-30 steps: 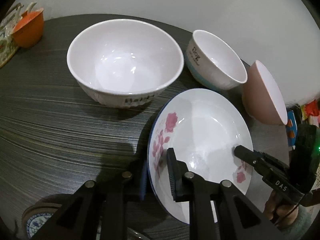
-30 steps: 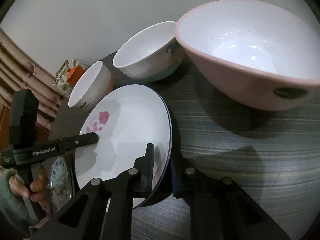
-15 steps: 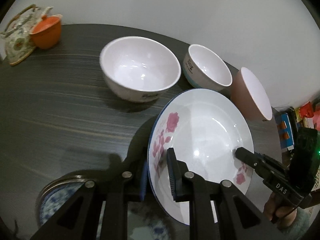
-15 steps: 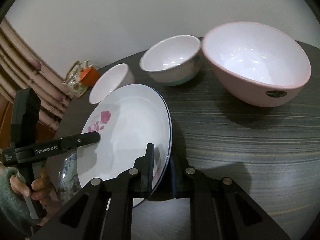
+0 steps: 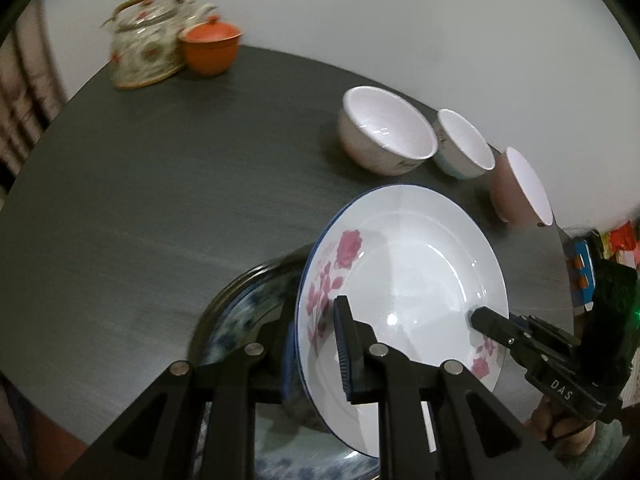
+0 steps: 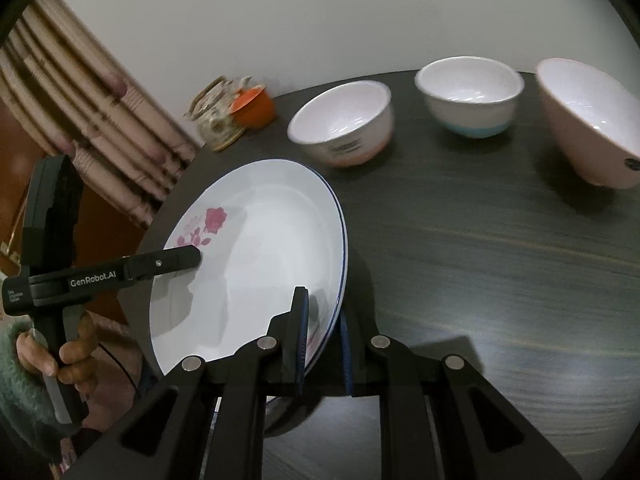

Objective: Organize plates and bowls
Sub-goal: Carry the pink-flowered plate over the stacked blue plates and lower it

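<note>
Left claw (image 5: 314, 344) and right claw (image 6: 324, 340) each clamped on opposite rims of the rose-patterned plate (image 5: 404, 280), held above the blue-patterned plate (image 5: 240, 316) on the desk (image 5: 160, 200).

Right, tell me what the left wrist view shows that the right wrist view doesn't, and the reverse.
Only the left wrist view shows the blue-patterned plate lying on the table under the lifted rose plate, and the colourful clutter past the table's right edge.

Only the right wrist view shows the striped curtain and the blue band on the middle bowl.

Both show the rose plate clamped at opposite rims by the left gripper and right gripper, three bowls in a row, the teapot, the orange cup and the dark table.
</note>
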